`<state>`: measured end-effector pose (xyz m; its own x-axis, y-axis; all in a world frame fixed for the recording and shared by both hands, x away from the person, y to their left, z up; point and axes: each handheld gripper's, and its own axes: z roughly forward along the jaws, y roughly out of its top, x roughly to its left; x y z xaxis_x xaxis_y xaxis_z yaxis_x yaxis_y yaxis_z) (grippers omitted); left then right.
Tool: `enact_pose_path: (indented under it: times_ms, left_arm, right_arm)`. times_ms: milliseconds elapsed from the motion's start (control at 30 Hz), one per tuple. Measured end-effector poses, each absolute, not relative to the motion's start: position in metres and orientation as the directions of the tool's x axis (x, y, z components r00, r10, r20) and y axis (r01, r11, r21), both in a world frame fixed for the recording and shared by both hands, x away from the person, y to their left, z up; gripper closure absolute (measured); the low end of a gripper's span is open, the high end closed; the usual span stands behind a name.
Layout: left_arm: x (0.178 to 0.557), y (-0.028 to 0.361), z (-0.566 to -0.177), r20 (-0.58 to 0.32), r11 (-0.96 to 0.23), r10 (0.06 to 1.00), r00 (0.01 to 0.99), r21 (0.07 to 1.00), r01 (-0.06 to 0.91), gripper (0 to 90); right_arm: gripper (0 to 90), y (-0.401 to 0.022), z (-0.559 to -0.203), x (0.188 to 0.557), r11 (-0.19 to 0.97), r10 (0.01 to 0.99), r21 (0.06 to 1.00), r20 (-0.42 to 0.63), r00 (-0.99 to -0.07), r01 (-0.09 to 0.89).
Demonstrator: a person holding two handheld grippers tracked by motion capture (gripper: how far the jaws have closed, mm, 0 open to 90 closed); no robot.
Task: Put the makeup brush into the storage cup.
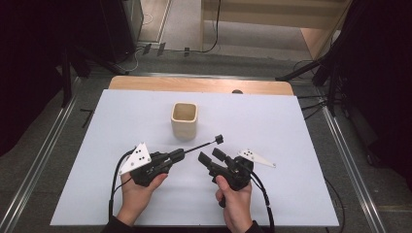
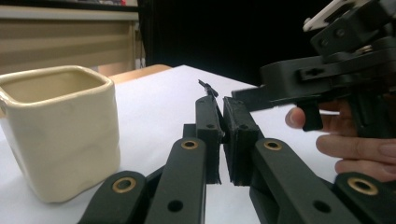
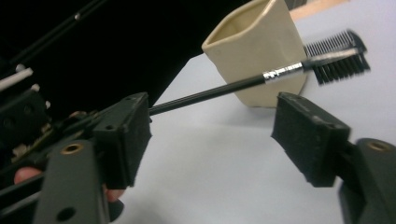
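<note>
Each hand carries a black gripper, the left gripper (image 1: 178, 156) and the right gripper (image 1: 212, 157) alike, with a pale grey three-cornered plate dotted with small dark holes on top and a black cable looping back past the wrist. Seen close, the jaws are flat black link arms joined by brass-coloured rivets with small round holes beside them, ending in blocky matte pads with a rough, slightly worn surface. Dark sleeve cuffs show at both wrists.

A white-topped wooden table (image 1: 145, 204) stands on grey floor (image 1: 184, 24), dark curtains (image 1: 29, 58) either side.
</note>
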<state>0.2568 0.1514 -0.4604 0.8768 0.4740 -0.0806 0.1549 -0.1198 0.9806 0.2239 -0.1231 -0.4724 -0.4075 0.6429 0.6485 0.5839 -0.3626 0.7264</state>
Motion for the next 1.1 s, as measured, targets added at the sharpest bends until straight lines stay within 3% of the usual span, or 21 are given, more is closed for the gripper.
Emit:
enact_pose_path:
  times_ms: [233,733,1100]
  left_arm:
    - [0.254,0.146,-0.463,-0.073,-0.121,0.471,0.879,0.982,0.146,86.2]
    - [0.247,0.133,-0.470,-0.066,-0.122,0.445,0.893,0.984,0.134,86.2]
    - [0.246,0.130,-0.472,-0.064,-0.150,0.428,0.902,0.979,0.140,86.1]
  right_arm:
    - [38.9,-0.127,-0.479,0.224,-0.442,0.595,0.662,0.722,-0.354,0.606]
    - [41.2,-0.134,-0.492,0.231,-0.541,0.492,0.545,0.823,-0.284,0.641]
    - [55.5,-0.138,-0.496,0.236,-0.555,0.460,0.507,0.848,-0.264,0.660]
